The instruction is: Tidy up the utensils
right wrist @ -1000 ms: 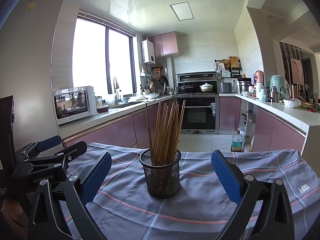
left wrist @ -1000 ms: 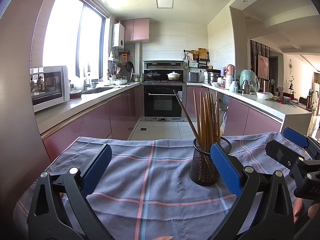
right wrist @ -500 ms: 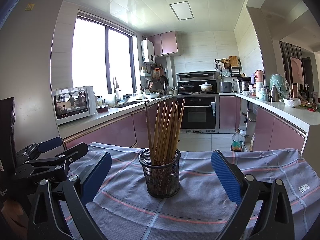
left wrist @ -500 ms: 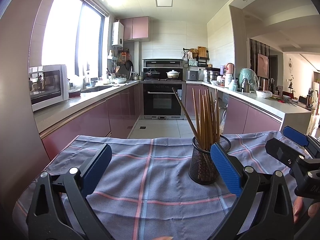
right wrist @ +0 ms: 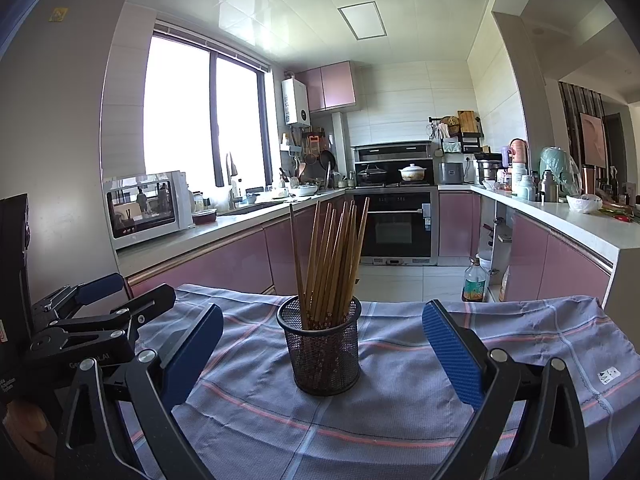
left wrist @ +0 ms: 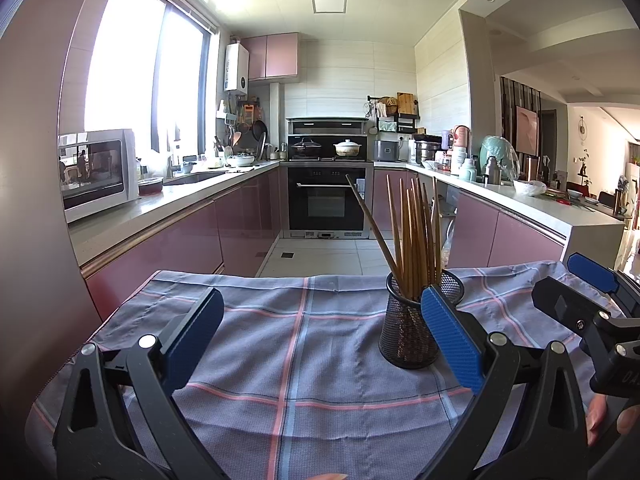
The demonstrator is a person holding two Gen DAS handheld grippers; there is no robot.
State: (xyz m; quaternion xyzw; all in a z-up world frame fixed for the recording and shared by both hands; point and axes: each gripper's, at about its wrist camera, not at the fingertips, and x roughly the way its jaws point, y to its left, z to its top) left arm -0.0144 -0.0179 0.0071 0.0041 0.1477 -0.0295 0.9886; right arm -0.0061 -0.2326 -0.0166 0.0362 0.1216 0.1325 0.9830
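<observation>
A black mesh holder (right wrist: 325, 350) stands upright on the checked blue-grey cloth (right wrist: 400, 412), filled with several wooden chopsticks (right wrist: 332, 264). My right gripper (right wrist: 322, 354) is open and empty, its blue pads on either side of the holder, a little short of it. In the left wrist view the holder (left wrist: 408, 328) stands at centre right, with the chopsticks (left wrist: 416, 236) fanned out and one leaning left. My left gripper (left wrist: 320, 338) is open and empty over bare cloth, left of the holder. Each gripper shows at the edge of the other's view.
The cloth (left wrist: 296, 360) covers a small table whose far edge drops to the kitchen floor. A dark box (right wrist: 14, 280) stands at the left behind the left gripper. Pink cabinets, an oven (left wrist: 326, 200) and a microwave (left wrist: 96, 172) lie beyond.
Both views have shifted only slightly; the holder sits a touch lower in the left wrist view. Both grippers stay open and the chopsticks have not moved.
</observation>
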